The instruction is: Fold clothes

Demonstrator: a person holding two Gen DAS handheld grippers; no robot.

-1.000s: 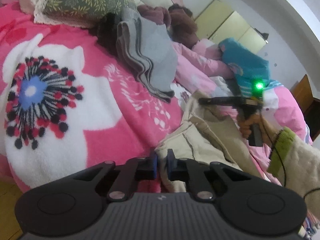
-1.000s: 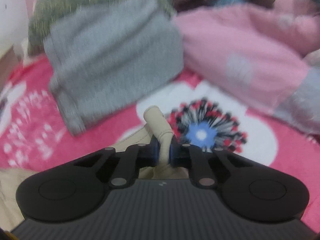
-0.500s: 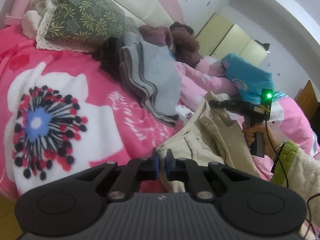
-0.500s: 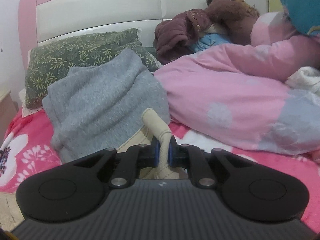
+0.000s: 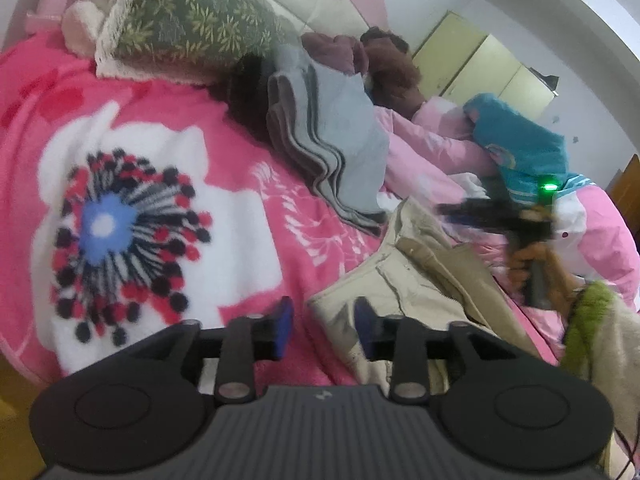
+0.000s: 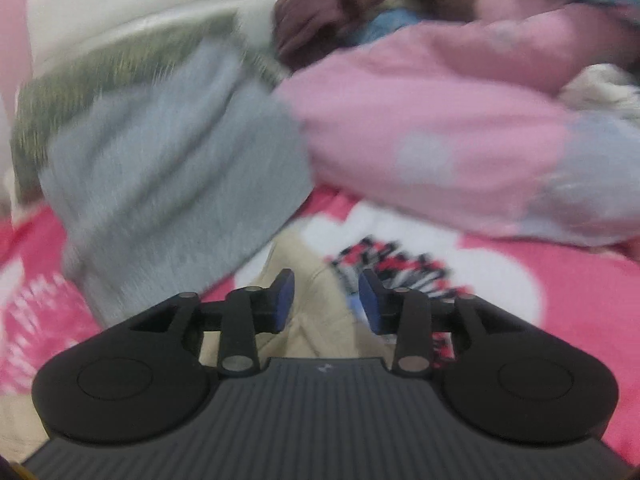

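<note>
Beige trousers (image 5: 416,280) lie crumpled on the pink flowered blanket (image 5: 160,168), in the lower right of the left wrist view. My left gripper (image 5: 323,322) is open, and the trousers' near edge sits between its blue pads without being pinched. The right gripper (image 5: 452,212) shows far right in that view, blurred, in a person's hand (image 5: 528,264). In the blurred right wrist view my right gripper (image 6: 326,300) is open, with a beige fold of the trousers (image 6: 308,280) lying loose under its fingers.
A folded grey garment (image 5: 332,140) leans beyond the trousers, with a green leafy pillow (image 5: 188,24) behind it. A pink duvet (image 6: 460,128), a brown garment (image 5: 392,72) and a teal cloth (image 5: 520,148) are heaped at the right. The white headboard (image 6: 120,16) stands behind.
Both grippers were shut on the beige trousers and have opened, letting the cloth drop onto the blanket. The right gripper has come down.
</note>
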